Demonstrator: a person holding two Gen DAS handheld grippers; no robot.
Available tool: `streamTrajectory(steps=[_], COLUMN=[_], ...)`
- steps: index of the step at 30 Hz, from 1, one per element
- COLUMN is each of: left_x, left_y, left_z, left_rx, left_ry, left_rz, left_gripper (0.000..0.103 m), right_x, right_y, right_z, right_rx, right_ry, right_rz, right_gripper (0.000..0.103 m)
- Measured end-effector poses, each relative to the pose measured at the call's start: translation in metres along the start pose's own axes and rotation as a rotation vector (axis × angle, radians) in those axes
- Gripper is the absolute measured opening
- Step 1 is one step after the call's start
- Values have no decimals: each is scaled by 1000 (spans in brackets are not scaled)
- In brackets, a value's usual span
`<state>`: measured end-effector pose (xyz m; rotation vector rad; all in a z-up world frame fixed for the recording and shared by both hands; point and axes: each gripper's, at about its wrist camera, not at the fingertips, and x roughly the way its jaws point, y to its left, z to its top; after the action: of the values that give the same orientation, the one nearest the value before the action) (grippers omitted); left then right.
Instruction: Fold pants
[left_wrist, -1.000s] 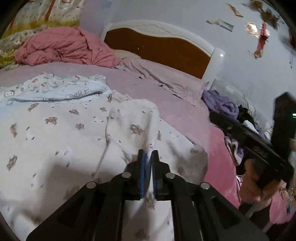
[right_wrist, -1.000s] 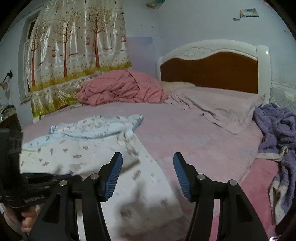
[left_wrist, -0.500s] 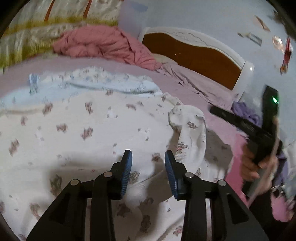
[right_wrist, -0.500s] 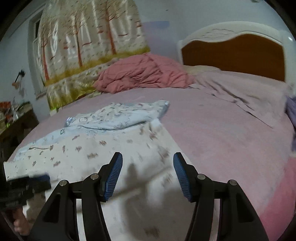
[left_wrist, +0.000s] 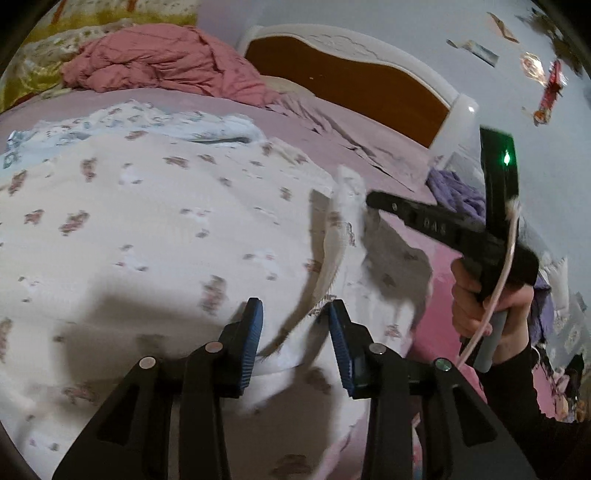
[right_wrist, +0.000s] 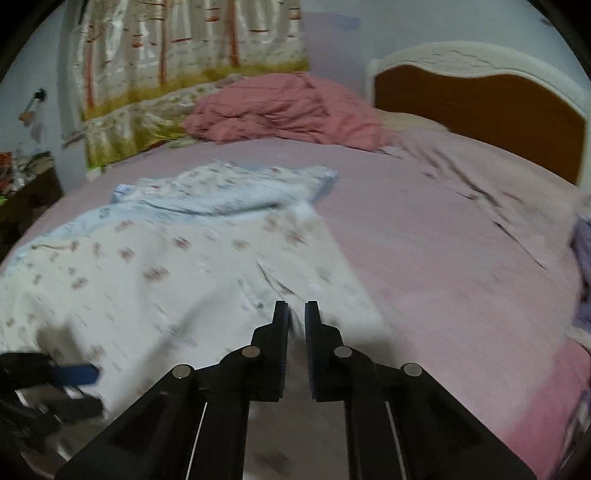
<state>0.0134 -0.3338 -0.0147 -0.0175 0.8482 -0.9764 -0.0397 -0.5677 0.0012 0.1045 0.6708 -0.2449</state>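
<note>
The white pants (left_wrist: 155, 221) with small floral prints lie spread on the pink bed; they also show in the right wrist view (right_wrist: 166, 273). My left gripper (left_wrist: 295, 332) is open, its jaws either side of a raised fold of the pants near the front edge. My right gripper (right_wrist: 296, 325) is shut on the pants' fabric at their right edge. It also shows in the left wrist view (left_wrist: 373, 201), pinching a lifted corner of the pants. My left gripper shows at the lower left of the right wrist view (right_wrist: 74, 374).
A light blue printed garment (right_wrist: 229, 188) lies behind the pants. A crumpled pink quilt (right_wrist: 284, 107) sits near the wooden headboard (right_wrist: 480, 99). Purple clothes (left_wrist: 461, 195) are heaped off the bed's right side. A tree-print curtain (right_wrist: 184, 48) hangs behind.
My left gripper opened and let go of the pants. My right gripper moved down onto the pants' right edge and shut on the fabric, lifting a corner.
</note>
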Motion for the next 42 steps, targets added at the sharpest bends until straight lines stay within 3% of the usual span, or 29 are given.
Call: streamTrajectory(steps=[4, 7, 8, 9, 11, 17, 22, 24, 26, 28, 33, 37, 38, 39, 41, 42], left_x=[1, 3, 3, 3, 4, 3, -11, -25, -43, -59, -94, -113, -116, -121, -129, -133], left_y=[-14, -25, -27, -28, -27, -25, -35, -36, -35, -32, -10, 14, 19, 22, 29, 32], left_z=[-5, -11, -12, -14, -15, -20, -25, -28, -34, -41, -59, -67, -68, -71, -75, -76], left_rx=[34, 61, 65, 62, 41, 28, 94, 121, 145, 151, 130, 54, 39, 31, 16, 7], left_ry=[7, 12, 13, 13, 12, 12, -18, -48, -83, -124, -198, -212, -216, -220, -233, -241], left_rz=[-22, -33, -28, -21, -21, -20, 15, 38, 64, 120, 301, 332, 338, 344, 366, 370], left_gripper=[35, 35, 35, 35, 32, 30, 31, 33, 41, 46, 52, 53, 53, 53, 53, 53], right_x=[-15, -28, -32, -36, -47, -61, -46, -40, -36, -30, -19, -13, -10, -8, -3, -1], right_y=[-25, -41, -44, -45, -42, -33, -20, -20, -24, -27, -30, -34, -34, -33, -28, -26], right_z=[-21, -30, -31, -32, -33, -50, -51, -50, -49, -50, -56, -55, -53, -52, -49, -50], right_rx=[26, 107, 142, 164, 224, 395, 386, 417, 465, 513, 593, 654, 662, 660, 638, 636], right_ry=[11, -19, -26, -31, -66, -103, -48, -41, -41, -27, -9, -25, -21, -18, 20, 45], right_rz=[-104, -77, -46, -21, 42, 189, 284, 305, 331, 316, 317, 313, 300, 293, 268, 247], right_gripper=[9, 10, 19, 39, 59, 58, 59, 58, 60, 71, 72, 72, 70, 59, 48, 48])
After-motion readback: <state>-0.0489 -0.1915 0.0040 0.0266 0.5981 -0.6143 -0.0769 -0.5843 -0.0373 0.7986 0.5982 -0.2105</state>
